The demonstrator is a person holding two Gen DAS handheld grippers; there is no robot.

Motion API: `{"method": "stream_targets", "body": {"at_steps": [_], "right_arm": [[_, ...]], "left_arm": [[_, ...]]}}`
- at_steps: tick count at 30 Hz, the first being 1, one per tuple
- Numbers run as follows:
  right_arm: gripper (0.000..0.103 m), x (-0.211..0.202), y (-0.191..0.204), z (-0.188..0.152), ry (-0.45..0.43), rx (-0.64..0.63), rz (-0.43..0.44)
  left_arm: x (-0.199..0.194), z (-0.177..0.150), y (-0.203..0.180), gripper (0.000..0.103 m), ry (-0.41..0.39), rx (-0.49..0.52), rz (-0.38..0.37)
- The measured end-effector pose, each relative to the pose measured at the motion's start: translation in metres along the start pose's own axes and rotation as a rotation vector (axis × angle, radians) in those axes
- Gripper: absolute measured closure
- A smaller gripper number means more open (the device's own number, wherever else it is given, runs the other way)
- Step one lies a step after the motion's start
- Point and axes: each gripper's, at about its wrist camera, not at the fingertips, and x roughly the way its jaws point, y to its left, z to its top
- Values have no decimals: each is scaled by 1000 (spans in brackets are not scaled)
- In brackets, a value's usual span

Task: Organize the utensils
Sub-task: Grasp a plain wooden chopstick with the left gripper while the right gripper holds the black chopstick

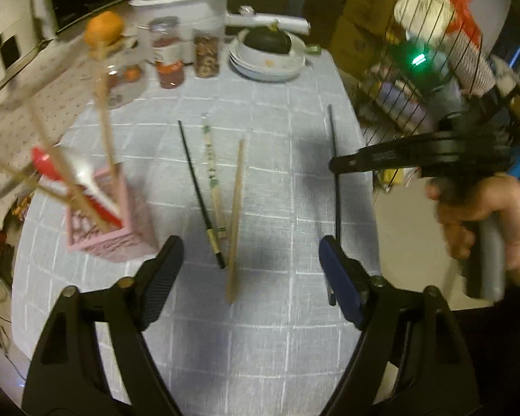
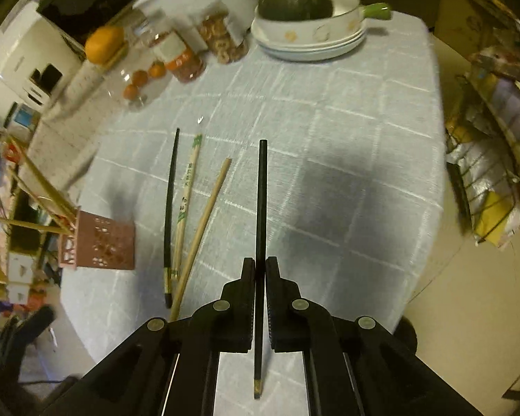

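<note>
My right gripper point(image 2: 259, 268) is shut on a black chopstick point(image 2: 261, 201) and holds it above the table; it also shows in the left wrist view point(image 1: 333, 165) gripping that chopstick point(image 1: 335, 190). My left gripper point(image 1: 249, 253) is open and empty above three loose chopsticks: a black one point(image 1: 199, 194), a printed one point(image 1: 211, 170) and a plain wooden one point(image 1: 235, 218). The same three lie left of my right gripper: the black one point(image 2: 170, 215), the printed one point(image 2: 187, 197) and the wooden one point(image 2: 204, 222). A pink holder point(image 1: 111, 228) point(image 2: 104, 241) at the left holds several chopsticks and a red utensil point(image 1: 48, 168).
The table has a light blue checked cloth point(image 1: 277, 121). At the back stand jars point(image 1: 170, 55), an orange point(image 1: 104, 27), a white pot point(image 1: 190, 0) and stacked plates with a dark squash point(image 1: 267, 41). A wire rack point(image 1: 426, 79) stands off the right edge.
</note>
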Motion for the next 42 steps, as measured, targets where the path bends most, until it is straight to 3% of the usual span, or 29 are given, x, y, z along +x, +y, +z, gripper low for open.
{"method": "stream_targets", "body": {"at_steps": [4, 7, 9, 15, 21, 25, 28, 34, 38, 42], "right_arm": [[97, -2, -9, 1, 6, 5, 44], [97, -1, -20, -1, 25, 2, 57], [97, 1, -29, -1, 42, 22, 65], [97, 0, -41, 3, 50, 50, 114], [97, 1, -37, 8, 48, 41, 134], [97, 3, -33, 9, 50, 30, 129], [97, 5, -33, 7, 54, 31, 123], [94, 14, -45, 13, 61, 85, 109], [74, 30, -46, 20, 80, 109, 106], [74, 49, -41, 28, 77, 127, 91]], "left_arm": [[40, 27, -7, 54, 91, -31, -30], [70, 49, -10, 61, 103, -18, 9], [89, 61, -8, 72, 110, -20, 27], [151, 81, 6, 80, 188, -82, 63], [179, 82, 9, 82, 233, -84, 103], [180, 81, 2, 83, 223, -37, 117], [177, 79, -1, 94, 221, -46, 104], [156, 69, -14, 96, 183, 2, 120], [128, 61, -18, 96, 133, 18, 105], [108, 55, -7, 96, 96, 27, 87]]}}
